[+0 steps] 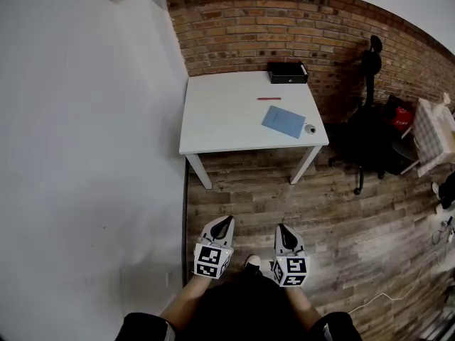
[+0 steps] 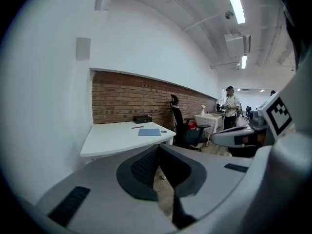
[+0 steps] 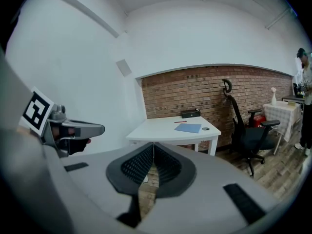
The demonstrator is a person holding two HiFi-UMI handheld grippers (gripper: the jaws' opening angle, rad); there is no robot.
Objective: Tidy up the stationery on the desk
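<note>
Place: office | Signs: white desk (image 1: 220, 112) against brick wall (image 1: 249, 27) — black swivel chair (image 1: 366, 130), ceiling strip light (image 2: 235, 3), wood-plank floor (image 1: 341, 219)

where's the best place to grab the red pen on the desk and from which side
Likely best: grip the red pen at mid-barrel from above, pinching across its thin width. It lies flat on the white desk, running side to side, bare desktop around it, apart from the blue notebook.

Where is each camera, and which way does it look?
Head view: on the head, looking down at desk, floor; forearms, left gripper, right gripper show.
Left gripper view: on that gripper, facing the desk over shut jaws; right gripper at right.
Right gripper view: likewise; chair too; left gripper at left.
Shared: all show the desk.
</note>
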